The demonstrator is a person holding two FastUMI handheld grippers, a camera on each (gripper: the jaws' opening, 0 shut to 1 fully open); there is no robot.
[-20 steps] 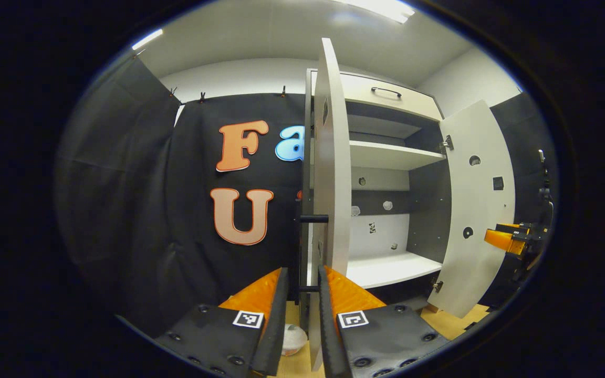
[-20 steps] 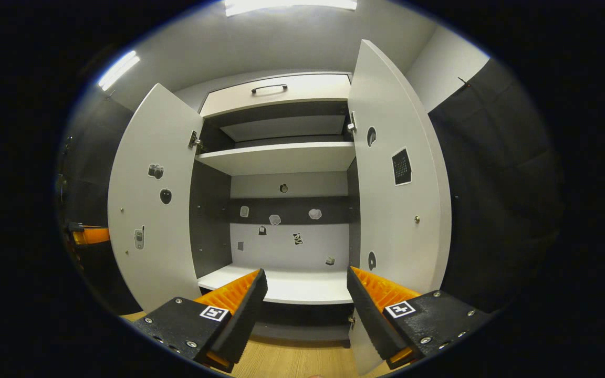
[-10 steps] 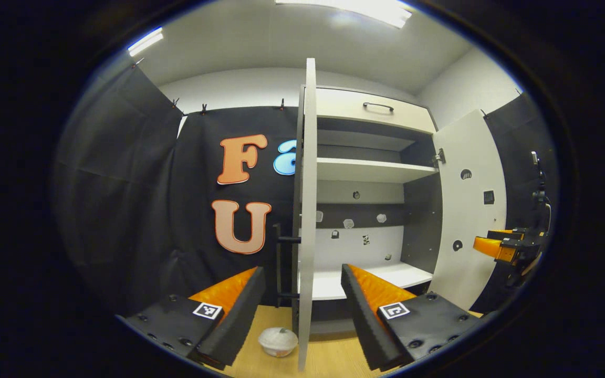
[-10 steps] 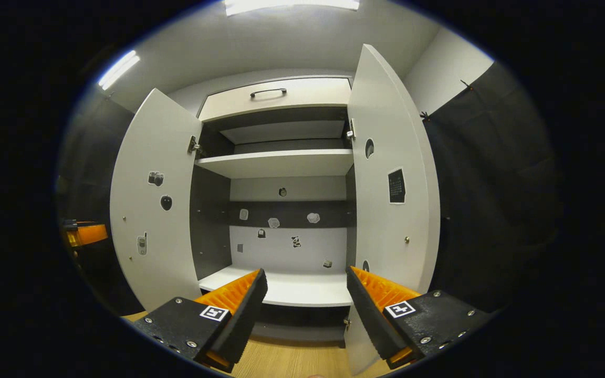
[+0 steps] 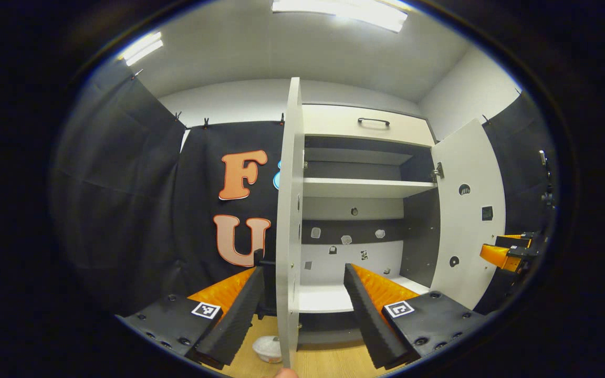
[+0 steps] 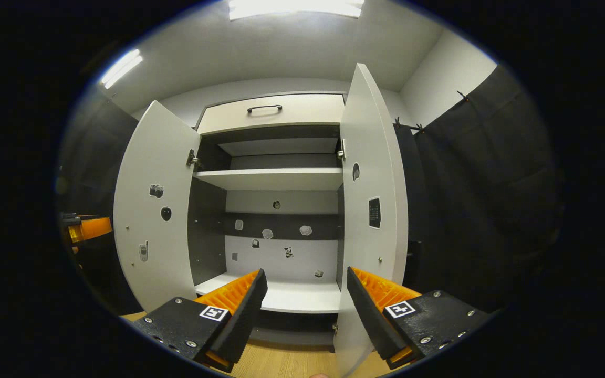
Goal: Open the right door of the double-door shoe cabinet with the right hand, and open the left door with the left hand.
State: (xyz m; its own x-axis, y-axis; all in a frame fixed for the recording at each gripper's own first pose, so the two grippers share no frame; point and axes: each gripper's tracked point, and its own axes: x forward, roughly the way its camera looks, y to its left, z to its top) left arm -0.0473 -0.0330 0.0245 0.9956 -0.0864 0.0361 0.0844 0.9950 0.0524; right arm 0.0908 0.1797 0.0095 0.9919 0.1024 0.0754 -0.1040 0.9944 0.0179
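1. You are now holding the left gripper [image 5: 302, 310] released, jaws spread astride the white panel left door [image 5: 288, 220], off its black bar handle [image 5: 259, 260]; the left gripper view is catching a small white bowl [image 5: 267, 347] on the floor.
2. Your right gripper [image 6: 305, 310] is hovering released before the white flat right door [image 6: 371, 210]; both doors are standing open, so the task is looking finished.
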